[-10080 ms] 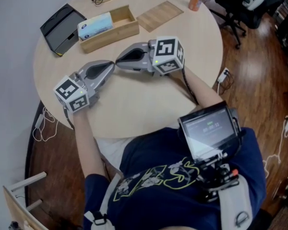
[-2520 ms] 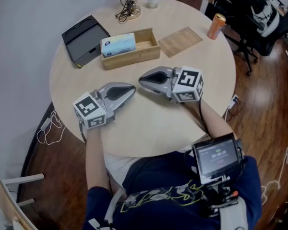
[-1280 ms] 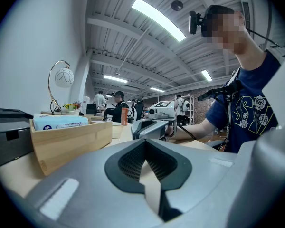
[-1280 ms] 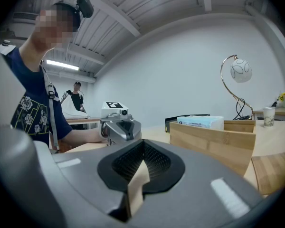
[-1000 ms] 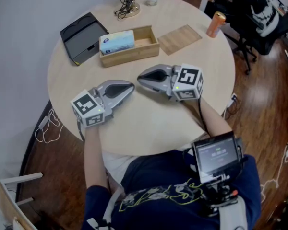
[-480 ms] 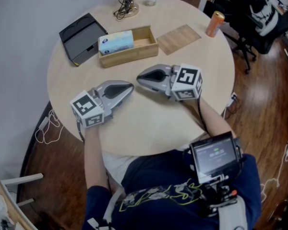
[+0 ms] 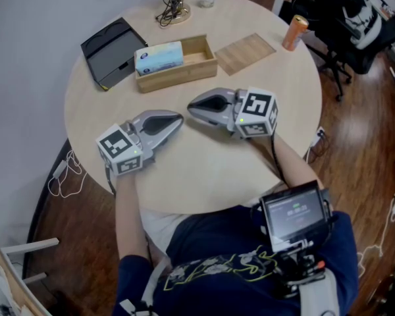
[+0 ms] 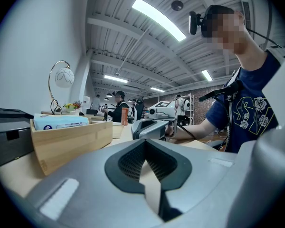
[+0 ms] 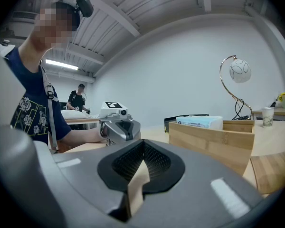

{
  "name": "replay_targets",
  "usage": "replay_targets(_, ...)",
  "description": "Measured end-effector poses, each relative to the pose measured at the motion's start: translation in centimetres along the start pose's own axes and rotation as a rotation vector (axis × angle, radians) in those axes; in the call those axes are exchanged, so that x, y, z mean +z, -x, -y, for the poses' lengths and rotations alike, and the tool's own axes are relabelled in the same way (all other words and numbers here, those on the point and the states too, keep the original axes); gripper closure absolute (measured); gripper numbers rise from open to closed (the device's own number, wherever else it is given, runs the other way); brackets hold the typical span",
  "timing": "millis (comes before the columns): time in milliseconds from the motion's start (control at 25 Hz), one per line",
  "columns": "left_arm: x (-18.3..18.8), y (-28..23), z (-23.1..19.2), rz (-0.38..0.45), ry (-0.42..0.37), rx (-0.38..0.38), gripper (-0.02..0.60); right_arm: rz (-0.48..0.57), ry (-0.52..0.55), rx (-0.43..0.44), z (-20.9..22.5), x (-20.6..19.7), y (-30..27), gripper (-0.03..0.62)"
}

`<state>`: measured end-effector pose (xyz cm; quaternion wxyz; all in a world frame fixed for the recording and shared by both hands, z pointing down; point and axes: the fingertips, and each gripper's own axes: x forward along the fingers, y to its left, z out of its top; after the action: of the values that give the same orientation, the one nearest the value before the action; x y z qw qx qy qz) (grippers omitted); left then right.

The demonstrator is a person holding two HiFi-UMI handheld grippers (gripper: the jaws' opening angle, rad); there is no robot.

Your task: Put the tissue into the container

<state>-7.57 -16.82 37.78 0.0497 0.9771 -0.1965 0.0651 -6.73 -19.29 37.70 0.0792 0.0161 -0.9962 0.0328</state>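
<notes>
Over the table (image 7: 204, 166), I am holding the left gripper (image 7: 179, 118) and right gripper (image 7: 191, 106), jaws together (both empty). The tissue (image 7: 159, 57) is lying in the container (image 7: 184, 73).

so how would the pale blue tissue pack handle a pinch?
Probably soft: the pale blue tissue pack looks rounded, so jaws would likely dent it. Against the left end of the light wooden box, it likely slides only rightward.
</notes>
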Motion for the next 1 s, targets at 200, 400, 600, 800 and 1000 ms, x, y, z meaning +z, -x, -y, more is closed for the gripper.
replay_targets(200, 0.0, 0.0, -0.01, -0.001, 0.0, 0.0, 0.577, 0.002, 0.002, 0.0, 0.04, 0.02, 0.01, 0.594)
replay_targets(400, 0.03, -0.05, 0.03, -0.001, 0.001, 0.0, 0.577, -0.002, -0.002, 0.002, 0.08, -0.18, 0.11, 0.594)
replay_targets(600, 0.08, -0.06, -0.03, -0.002, 0.001, 0.001, 0.577, 0.003, 0.003, -0.002, 0.09, 0.13, 0.08, 0.594)
replay_targets(800, 0.04, -0.13, -0.02, 0.0, 0.0, 0.0, 0.577, -0.002, 0.002, -0.004, 0.07, 0.14, 0.11, 0.594)
replay_targets(1000, -0.02, 0.04, 0.05, -0.002, 0.004, -0.001, 0.577, -0.005, -0.005, -0.006, 0.02, 0.06, 0.04, 0.594)
